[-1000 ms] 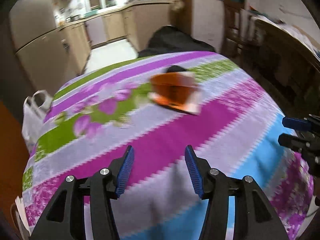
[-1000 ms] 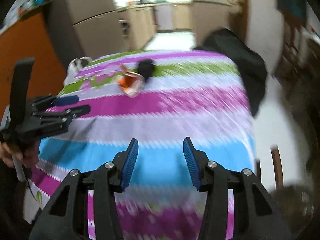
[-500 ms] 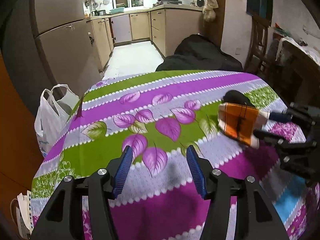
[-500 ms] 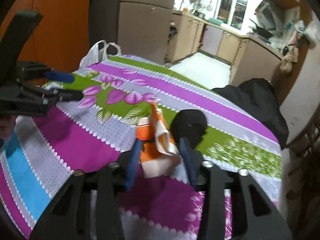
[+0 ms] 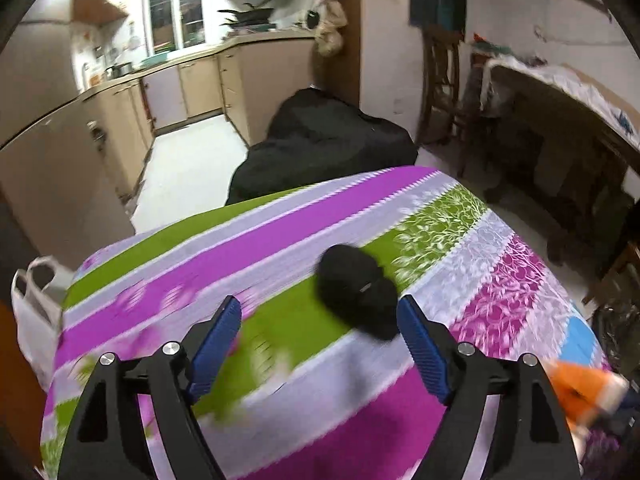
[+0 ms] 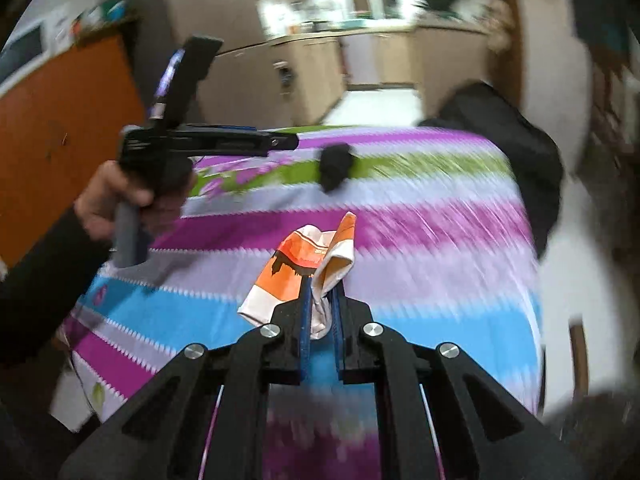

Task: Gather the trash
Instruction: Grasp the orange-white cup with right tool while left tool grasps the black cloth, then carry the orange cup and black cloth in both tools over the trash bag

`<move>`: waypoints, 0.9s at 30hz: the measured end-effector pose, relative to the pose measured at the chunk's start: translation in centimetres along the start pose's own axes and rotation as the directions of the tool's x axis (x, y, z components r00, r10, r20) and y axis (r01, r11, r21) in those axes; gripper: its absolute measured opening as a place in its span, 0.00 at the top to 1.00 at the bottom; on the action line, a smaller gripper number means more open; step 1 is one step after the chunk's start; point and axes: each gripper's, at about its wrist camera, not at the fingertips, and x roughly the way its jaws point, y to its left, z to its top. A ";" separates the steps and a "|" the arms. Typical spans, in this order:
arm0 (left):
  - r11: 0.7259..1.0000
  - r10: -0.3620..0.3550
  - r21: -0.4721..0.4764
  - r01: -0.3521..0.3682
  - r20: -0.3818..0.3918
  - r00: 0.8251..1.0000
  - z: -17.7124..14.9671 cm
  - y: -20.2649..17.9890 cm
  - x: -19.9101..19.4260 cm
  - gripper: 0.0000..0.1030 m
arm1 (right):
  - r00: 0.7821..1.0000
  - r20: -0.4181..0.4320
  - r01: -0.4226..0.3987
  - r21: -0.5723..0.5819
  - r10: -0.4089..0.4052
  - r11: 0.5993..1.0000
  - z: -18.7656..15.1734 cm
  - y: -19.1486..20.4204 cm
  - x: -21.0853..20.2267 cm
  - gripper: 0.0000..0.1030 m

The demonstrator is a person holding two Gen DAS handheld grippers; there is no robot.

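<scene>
A table (image 5: pixel 360 216) wears a striped cloth of purple, green, grey and blue; behind it is a kitchen with tan cupboards (image 5: pixel 200 80), a window and a white floor; a black heap (image 5: pixel 324 140) sits at the far edge; a white bag (image 5: pixel 32 312) hangs at the left. The right gripper (image 6: pixel 320 308) is clamped on the orange wrapper (image 6: pixel 298 272), which lay on the cloth a moment ago and is now lifted. The left gripper (image 5: pixel 320 344) has just been opening; its jaws stand apart, empty, near the black lump (image 5: pixel 356 296).
</scene>
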 end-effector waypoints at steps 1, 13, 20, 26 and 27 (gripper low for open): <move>1.000 0.013 0.012 -0.013 -0.015 1.000 0.6 -1.1 1.5 0.22 | 1.000 0.007 0.010 0.021 -0.010 1.000 -0.5 -0.3 -0.6 0.92; 1.000 0.011 -0.027 -0.012 -0.073 0.997 -0.4 -3.2 4.3 0.47 | 0.999 -0.010 0.044 0.186 -0.043 0.982 -1.8 -3.0 -3.9 0.92; 0.999 -0.036 -0.039 0.035 -0.031 0.999 -4.9 -4.4 -5.5 0.47 | 1.000 -0.008 0.003 0.200 -0.002 0.980 -1.5 -2.5 -5.0 0.92; 0.991 -0.124 0.040 0.125 -0.030 0.992 -8.0 -9.1 -11.3 0.47 | 1.000 0.005 0.006 0.210 -0.008 0.978 -2.6 -1.6 -8.9 0.92; 0.987 -0.143 0.070 0.144 -0.029 0.989 -8.2 -10.8 -12.0 0.47 | 1.000 0.011 0.020 0.211 -0.023 0.977 -2.9 -1.6 -10.1 0.92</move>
